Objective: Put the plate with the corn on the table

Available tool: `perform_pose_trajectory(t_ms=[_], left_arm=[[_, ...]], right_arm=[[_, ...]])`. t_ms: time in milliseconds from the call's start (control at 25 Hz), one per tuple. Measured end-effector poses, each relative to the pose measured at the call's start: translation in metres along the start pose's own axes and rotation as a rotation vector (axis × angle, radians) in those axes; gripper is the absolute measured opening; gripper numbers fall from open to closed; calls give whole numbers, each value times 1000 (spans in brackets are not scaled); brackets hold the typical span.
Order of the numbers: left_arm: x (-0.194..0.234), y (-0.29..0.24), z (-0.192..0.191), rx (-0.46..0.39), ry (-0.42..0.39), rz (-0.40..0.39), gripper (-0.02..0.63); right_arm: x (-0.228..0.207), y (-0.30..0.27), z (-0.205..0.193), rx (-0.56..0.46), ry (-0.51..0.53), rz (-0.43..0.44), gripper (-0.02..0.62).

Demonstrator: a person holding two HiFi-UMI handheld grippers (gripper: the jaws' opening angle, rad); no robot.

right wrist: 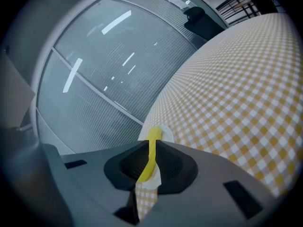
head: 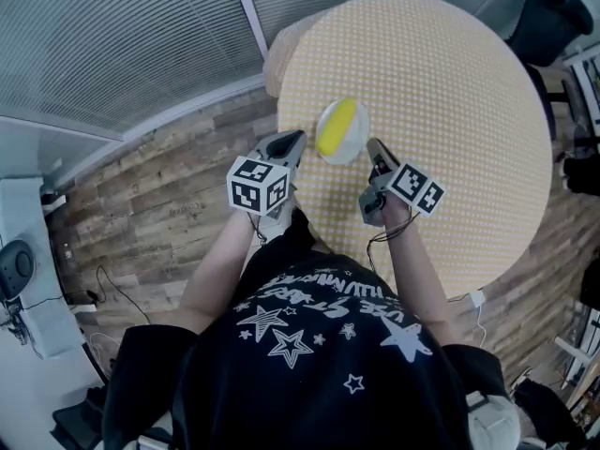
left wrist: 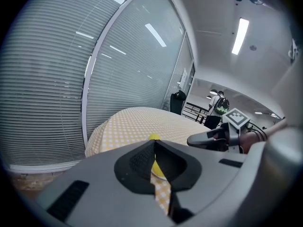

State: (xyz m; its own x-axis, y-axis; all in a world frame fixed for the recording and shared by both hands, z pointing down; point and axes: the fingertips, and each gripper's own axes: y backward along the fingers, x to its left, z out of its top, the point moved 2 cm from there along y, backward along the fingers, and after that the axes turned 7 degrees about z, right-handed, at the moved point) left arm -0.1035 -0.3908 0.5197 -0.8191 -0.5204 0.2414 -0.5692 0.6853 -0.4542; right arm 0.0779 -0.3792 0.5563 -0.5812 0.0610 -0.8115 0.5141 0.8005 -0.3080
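A round table (head: 450, 111) in yellow checked cloth fills the head view. Near its front edge, the left gripper (head: 292, 144) and right gripper (head: 374, 148) each have jaws pinched to a slit on opposite rims of the white plate (head: 357, 140). The plate carries 1 yellow corn (head: 335, 127) over the cloth.

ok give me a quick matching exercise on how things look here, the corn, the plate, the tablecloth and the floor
Things:
1. corn
2. plate
3. tablecloth
4. floor

Looks:
A. brown wood planks
B. yellow and white checks
C. plain yellow
D. white

Pairs: 1-C, 2-D, 3-B, 4-A
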Motion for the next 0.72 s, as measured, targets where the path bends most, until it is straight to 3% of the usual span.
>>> perform_pose_trajectory(t_ms=[200, 720], left_arm=[[-15, 17, 4, -34, -12, 17, 8], [-79, 79, -13, -104, -41, 49, 8]], right_arm=[[25, 19, 3, -13, 95, 72, 54], [56, 109, -26, 28, 324, 156, 54]])
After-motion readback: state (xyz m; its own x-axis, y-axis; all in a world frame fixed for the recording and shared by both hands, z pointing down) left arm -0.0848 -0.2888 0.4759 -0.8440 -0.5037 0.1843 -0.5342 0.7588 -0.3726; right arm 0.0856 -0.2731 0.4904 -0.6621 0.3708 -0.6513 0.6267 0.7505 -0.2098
